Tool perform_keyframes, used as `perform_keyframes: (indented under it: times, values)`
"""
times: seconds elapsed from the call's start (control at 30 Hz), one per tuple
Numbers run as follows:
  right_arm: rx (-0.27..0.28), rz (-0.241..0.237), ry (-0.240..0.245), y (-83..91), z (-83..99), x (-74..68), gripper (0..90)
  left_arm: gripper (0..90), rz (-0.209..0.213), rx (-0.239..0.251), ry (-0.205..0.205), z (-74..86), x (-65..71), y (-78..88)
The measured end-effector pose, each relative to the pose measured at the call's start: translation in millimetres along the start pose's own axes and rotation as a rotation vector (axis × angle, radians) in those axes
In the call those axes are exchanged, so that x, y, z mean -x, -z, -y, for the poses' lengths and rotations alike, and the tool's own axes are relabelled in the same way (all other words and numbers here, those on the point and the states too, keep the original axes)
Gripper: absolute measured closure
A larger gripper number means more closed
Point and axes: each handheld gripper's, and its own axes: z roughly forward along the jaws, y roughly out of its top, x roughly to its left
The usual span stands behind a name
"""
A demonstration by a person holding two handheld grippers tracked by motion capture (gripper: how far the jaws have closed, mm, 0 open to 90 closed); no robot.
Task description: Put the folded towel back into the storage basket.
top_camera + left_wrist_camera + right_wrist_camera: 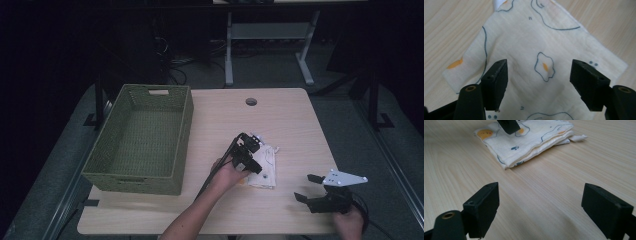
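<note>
My left gripper (248, 150) hangs right over the folded cloth (264, 167), a little right of the middle of the high view, on the counter (210, 120). In the left gripper view its jaws stand apart with the cloth (541, 50) spread between and beyond them, an egg print sitting almost midway. Whether the jaw tips already touch the fabric I cannot tell.

My right gripper (310, 187) rests at the lower right of the high view, well apart from the cloth, jaws wide open and holding nothing. In its own view the cloth (524, 140) lies ahead at the top of the frame, stacked in several layers, its folded edges facing me.

The relation that counts: the cloth is directly under my left jaws, while it lies up and to the left of my right ones. The left hand is plainly the nearer, so I judge the pinch belongs to it, straight down. The cloth's long side runs from the upper part of the high view toward the bottom.

The green basket (142, 140) stands at the left of the high view, apart from the cloth.
</note>
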Motion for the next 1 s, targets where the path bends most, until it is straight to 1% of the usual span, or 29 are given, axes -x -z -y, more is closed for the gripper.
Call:
perform_keyframes:
  times: [0.07, 0.1, 0.13, 0.17, 0.2, 0.23, 0.3, 0.33, 0.47, 0.57, 0.6, 0.7, 0.77, 0.87, 0.93, 0.97, 1.0]
  values:
    - [-0.001, -0.001, 0.0, -0.4, 0.0, 0.2, 14.2, 35.1, -0.007, -0.017, 0.001, 0.2, -0.7, -2.8]
    - [-0.002, 0.001, 0.002, -0.7, -0.1, 0.2, 14.2, 37.9, -0.007, -0.017, 0.001, 0.2, -0.7, -2.8]
    - [-0.003, 0.0, 0.001, -0.8, -0.1, 0.1, 14.2, 40.1, -0.028, -0.051, -0.007, 1.6, 0.9, -8.0]
    - [-0.002, 0.0, 0.002, -0.6, -0.2, 0.1, 14.2, 41.7, -0.038, -0.052, -0.025, 2.8, 2.2, -9.7]
    - [-0.002, 0.0, 0.002, -0.6, -0.2, 0.1, 14.2, 43.1, -0.038, -0.052, -0.025, 2.8, 2.2, -9.7]
    - [-0.006, 0.012, 0.007, 0.6, -0.1, 0.0, 14.2, 45.6, -0.042, -0.038, -0.03, 3.5, 3.4, -9.6]
    - [-0.004, 0.016, 0.008, 1.7, 0.3, -0.1, 14.2, 56.7, -0.04, -0.03, -0.056, 3.9, 4.7, -8.5]
    - [0.0, 0.016, 0.008, 2.2, 0.4, 0.0, 14.2, 60.3, -0.043, -0.029, -0.057, 3.8, 4.9, -8.4]
    - [0.001, 0.021, 0.003, 2.7, 0.4, 0.3, 14.2, 67.5, -0.049, -0.02, -0.049, 4.7, 6.2, -8.2]
    - [0.005, 0.018, 0.007, 3.1, 0.1, -0.3, 14.2, 74.7, -0.056, -0.021, -0.057, 4.7, 6.8, -7.9]
    - [0.0, 0.021, 0.011, 2.7, -0.1, -0.8, 14.2, 74.7, -0.058, -0.021, -0.058, 4.8, 6.7, -7.9]
    - [0.0, 0.018, 0.02, 2.1, -0.2, -1.5, 14.2, 78.9, -0.063, -0.021, -0.066, 4.7, 5.7, -7.9]
    - [-0.005, 0.019, 0.018, 1.5, -0.3, -1.1, 14.1, 80.5, -0.062, -0.015, -0.061, 5.0, 5.1, -8.2]
    - [-0.002, 0.018, 0.013, 1.9, -0.2, -1.3, 14.2, 81.4, -0.059, -0.024, -0.063, 4.7, 4.2, -7.7]
    - [-0.002, 0.02, 0.017, 2.0, -0.2, -1.4, 14.2, 81.7, -0.051, -0.043, -0.066, 3.8, 3.2, -6.9]
    - [0.001, 0.021, 0.019, 2.4, -0.2, -1.5, 14.2, 81.8, -0.042, -0.063, -0.065, 3.0, 2.6, -6.1]
    - [0.006, 0.021, 0.018, 2.9, -0.2, -1.7, 14.2, 81.9, -0.031, -0.094, -0.066, 2.1, 1.0, -4.6]
